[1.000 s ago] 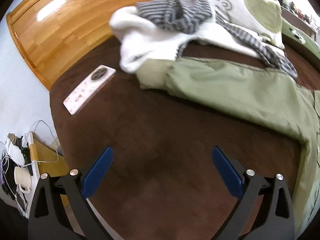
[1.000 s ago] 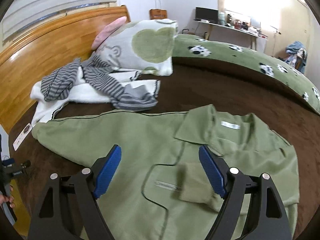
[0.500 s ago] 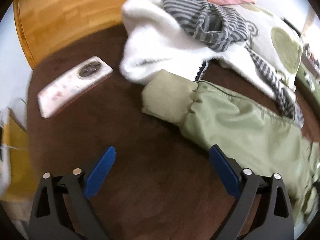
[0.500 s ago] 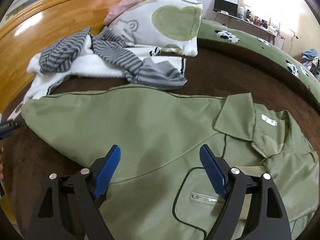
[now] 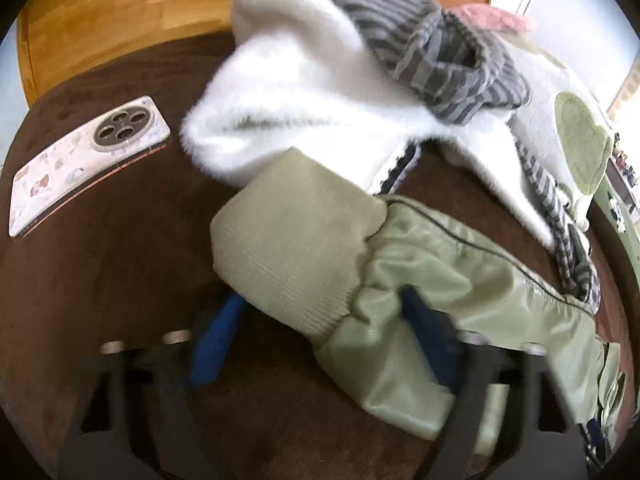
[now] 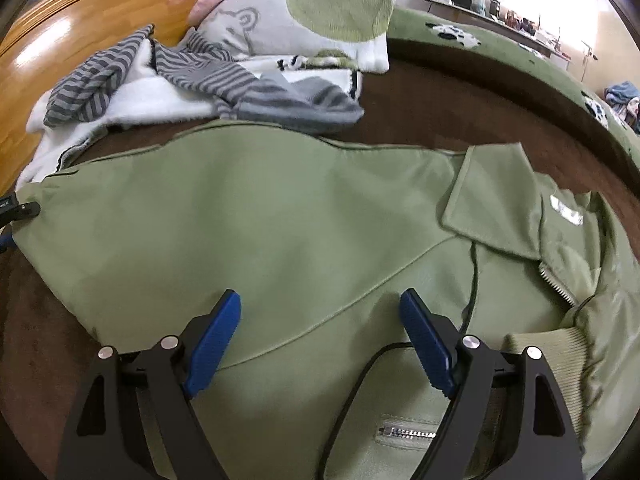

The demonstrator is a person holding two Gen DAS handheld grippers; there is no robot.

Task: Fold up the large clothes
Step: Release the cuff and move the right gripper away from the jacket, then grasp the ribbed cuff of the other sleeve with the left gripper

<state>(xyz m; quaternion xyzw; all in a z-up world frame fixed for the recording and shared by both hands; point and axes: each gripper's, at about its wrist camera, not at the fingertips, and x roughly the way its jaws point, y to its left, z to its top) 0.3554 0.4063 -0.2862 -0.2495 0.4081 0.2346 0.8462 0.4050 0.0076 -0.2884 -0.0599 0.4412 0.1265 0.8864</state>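
Olive-green satin jacket with ribbed knit cuffs [image 6: 304, 216] lies spread flat on the brown plush bed cover [image 5: 104, 240], front up, its collar toward the far green spotted blanket [image 6: 500, 52] and one long sleeve stretched out toward the wooden headboard [image 5: 120, 12].

Half a second ago the left gripper [image 5: 320, 320] hung short of that sleeve's end, with bare bed cover between its jaws. Now it has pushed forward, and the ribbed sleeve cuff [image 5: 292, 240] sits right between the jaws, which are spread wide and straddle the cloth without pinching it; the view is blurred with motion. The judgement is that the sleeve grasp is about to happen, so the fold has not begun.

Beside the cuff, a fluffy white fleece garment [image 5: 288, 92] touches or nearly touches its far edge, with a grey striped knit top [image 5: 432, 44] heaped on it. A white patterned phone with a round camera ring [image 5: 88, 160] lies well apart from the cuff, toward the headboard side.

The right gripper [image 6: 320, 328] has drifted lower over the jacket's body, near the zipped chest pocket [image 6: 404, 432]; its jaws are wide apart and hold nothing.

Closing on the cuff could snag the fleece beside it.
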